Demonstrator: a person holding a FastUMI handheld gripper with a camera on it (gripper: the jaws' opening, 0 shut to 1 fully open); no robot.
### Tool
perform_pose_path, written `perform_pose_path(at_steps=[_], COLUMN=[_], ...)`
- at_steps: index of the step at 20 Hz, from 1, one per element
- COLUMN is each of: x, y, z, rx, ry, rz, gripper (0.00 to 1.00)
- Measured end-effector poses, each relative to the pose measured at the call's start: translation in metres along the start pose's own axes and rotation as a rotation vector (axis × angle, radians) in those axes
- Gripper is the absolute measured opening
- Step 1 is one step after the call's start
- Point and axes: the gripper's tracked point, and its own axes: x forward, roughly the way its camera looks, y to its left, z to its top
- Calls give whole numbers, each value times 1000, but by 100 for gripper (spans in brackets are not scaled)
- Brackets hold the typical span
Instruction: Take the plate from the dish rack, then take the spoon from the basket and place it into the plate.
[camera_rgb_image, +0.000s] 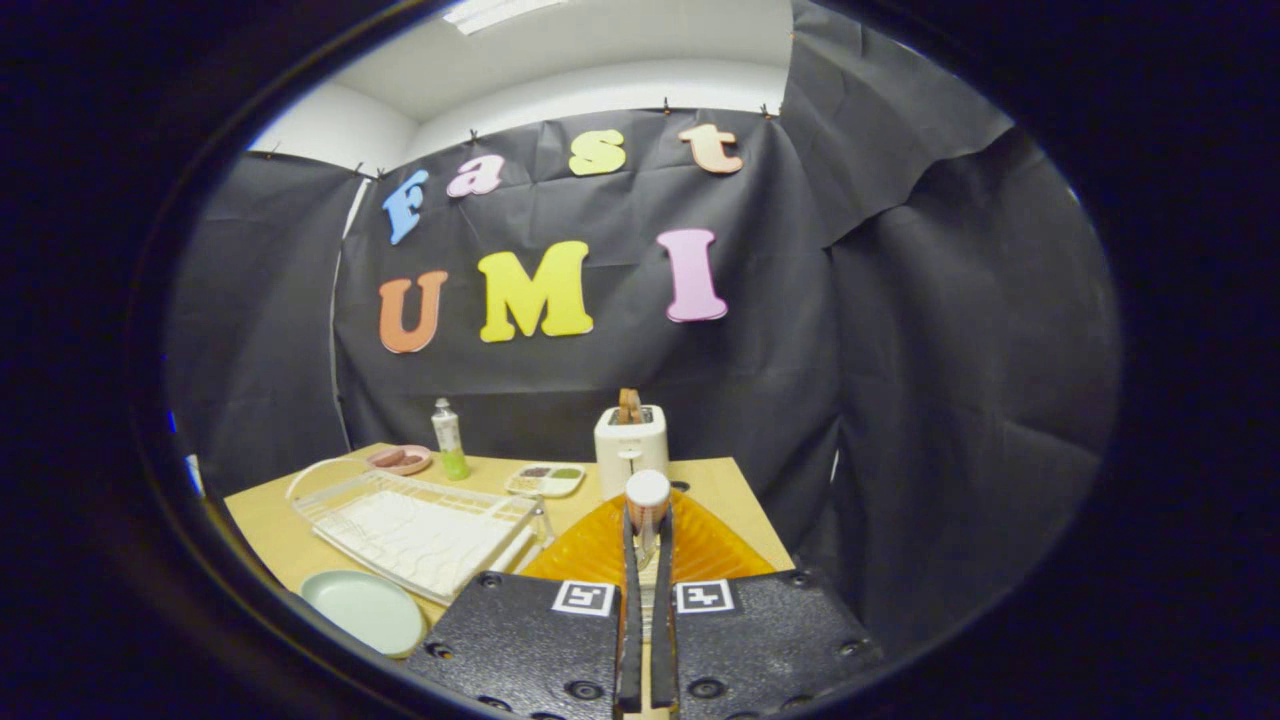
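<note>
My gripper (647, 522) is shut on the spoon (647, 492), which stands upright between the fingers with its white rounded end sticking up past their tips. Right under and behind the fingers sits the orange ribbed basket (700, 545). The pale green plate (365, 610) lies flat on the wooden table, to the left of the fingers and just in front of the white dish rack (420, 530). The rack holds no plate.
A white toaster (630, 445) with a slice in it stands beyond the basket. A small bottle (448, 438), a pink dish (400, 460) and a compartment tray (545, 480) sit along the table's back. The table's right edge (765, 520) runs close beside the basket.
</note>
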Motion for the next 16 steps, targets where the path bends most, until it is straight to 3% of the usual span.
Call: perform_pose_path(at_steps=[8, 13, 16], x=[-42, -54, -53], y=[141, 227, 257], z=[13, -29, -65], rx=[-69, -76, -59], ry=[29, 156, 265], rz=[208, 383, 446], gripper=[9, 9, 9])
